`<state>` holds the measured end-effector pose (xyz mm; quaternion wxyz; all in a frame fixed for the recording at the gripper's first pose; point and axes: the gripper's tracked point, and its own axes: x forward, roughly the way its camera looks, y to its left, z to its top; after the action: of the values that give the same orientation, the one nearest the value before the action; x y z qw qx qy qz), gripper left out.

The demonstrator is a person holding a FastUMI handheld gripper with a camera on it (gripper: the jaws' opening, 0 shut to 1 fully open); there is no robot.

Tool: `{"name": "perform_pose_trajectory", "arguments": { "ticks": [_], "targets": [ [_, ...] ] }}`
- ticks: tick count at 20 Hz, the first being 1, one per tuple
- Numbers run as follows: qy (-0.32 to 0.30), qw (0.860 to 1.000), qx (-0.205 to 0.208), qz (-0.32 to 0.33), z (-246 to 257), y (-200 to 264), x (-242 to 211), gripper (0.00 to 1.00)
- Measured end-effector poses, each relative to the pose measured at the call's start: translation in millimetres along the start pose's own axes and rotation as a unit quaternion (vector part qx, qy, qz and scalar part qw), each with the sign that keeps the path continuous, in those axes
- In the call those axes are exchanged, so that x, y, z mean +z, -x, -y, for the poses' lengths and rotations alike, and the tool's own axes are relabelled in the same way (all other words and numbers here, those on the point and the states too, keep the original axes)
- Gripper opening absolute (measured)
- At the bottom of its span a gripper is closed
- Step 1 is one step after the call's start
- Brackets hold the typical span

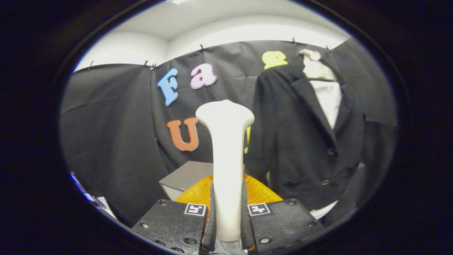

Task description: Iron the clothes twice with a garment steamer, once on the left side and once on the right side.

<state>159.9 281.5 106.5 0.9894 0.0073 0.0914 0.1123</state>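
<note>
Steamer (pixel 226 148) is standing upright between our fingers (pixel 213 216) — we are clamping our gripper (pixel 228 221) on its pale handle from both sides. Beyond the fingers and to their right, a dark jacket (pixel 300 141) is hanging on a mannequin (pixel 315 67) against the booth's black cloth wall — well apart from the steamer's head. A grey box (pixel 185 179) is sitting beyond the fingers.

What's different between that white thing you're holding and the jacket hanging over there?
The steamer is white, smooth and hard-looking, standing upright; the jacket is black, soft cloth, draped on a form. The steamer is clamped between the gripper fingers; the jacket hangs beyond them to one side, untouched. The steamer is narrow; the jacket is broad.
</note>
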Motion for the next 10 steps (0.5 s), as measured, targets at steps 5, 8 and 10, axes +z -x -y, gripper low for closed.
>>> {"name": "perform_pose_trajectory", "arguments": {
  "ticks": [5, 8, 10],
  "targets": [
    [0.019, 0.996, -0.044, 0.070, 55, 35, 65, 0.30],
    [0.023, 0.992, -0.070, 0.100, 92, 30, 90, 0.30],
    [0.032, 0.989, -0.085, 0.113, 116, 20, 101, 0.30]
  ]
}}
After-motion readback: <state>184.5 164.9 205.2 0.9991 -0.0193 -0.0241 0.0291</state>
